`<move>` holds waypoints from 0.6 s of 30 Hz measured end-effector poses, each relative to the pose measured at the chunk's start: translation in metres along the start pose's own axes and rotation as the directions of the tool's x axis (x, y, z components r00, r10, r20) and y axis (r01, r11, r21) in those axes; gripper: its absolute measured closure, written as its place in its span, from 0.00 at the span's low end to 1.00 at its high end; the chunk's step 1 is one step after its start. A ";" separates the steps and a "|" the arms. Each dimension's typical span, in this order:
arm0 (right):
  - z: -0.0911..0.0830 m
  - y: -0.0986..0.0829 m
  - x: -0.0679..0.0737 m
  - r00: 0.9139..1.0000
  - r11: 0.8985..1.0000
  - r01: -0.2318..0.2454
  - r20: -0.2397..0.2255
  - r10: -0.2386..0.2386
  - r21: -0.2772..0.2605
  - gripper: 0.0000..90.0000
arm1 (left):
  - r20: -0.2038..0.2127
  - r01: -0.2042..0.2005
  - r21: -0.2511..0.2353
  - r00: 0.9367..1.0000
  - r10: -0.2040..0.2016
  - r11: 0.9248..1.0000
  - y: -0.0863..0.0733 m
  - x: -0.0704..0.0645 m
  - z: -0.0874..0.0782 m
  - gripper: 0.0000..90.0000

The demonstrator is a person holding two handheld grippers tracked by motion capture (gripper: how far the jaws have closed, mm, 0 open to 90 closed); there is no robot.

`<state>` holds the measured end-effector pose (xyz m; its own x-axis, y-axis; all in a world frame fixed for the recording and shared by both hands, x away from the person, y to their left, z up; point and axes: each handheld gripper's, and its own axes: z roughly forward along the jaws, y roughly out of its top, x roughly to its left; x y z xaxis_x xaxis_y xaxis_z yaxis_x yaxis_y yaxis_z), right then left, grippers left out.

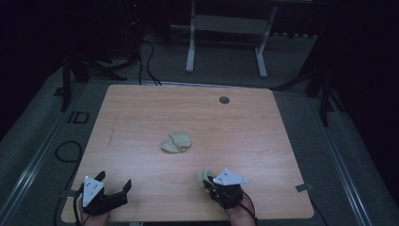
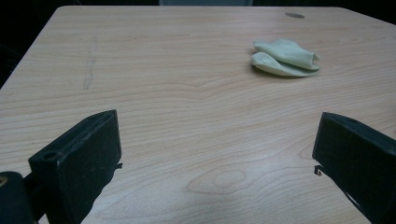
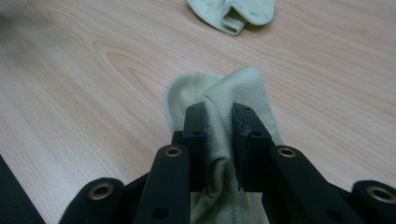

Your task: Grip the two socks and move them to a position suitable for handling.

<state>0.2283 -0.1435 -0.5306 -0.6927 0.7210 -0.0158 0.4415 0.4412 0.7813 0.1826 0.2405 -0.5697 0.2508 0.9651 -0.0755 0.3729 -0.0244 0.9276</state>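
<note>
The right gripper (image 3: pixel 218 122) pinches a pale green sock (image 3: pixel 219 93), likely to pair it with the second sock (image 1: pixel 176 142) at 11 o'clock; the left gripper (image 2: pixel 217 154) gapes empty.

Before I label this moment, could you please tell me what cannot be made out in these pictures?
- Held sock, right gripper view: the right tongs cover its middle, and the bottom edge cuts off its near end.
- Same sock, high view: mostly under the grey plate.
- Loose sock, right gripper view: cut by the top edge.
- Dark round spot, high view: too small to identify.
</note>
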 end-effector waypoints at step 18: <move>0.043 -0.014 -0.001 1.000 0.998 0.000 0.015 -0.001 0.070 0.84 | 0.028 -0.018 0.023 0.999 0.017 1.000 -0.001 -0.006 0.004 0.01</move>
<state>0.2472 -0.1277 -0.5686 -0.6847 0.7284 -0.0257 0.4803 0.4774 0.7358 0.1844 0.2334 -0.5714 0.2823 0.9567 -0.0702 0.3893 -0.0474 0.9199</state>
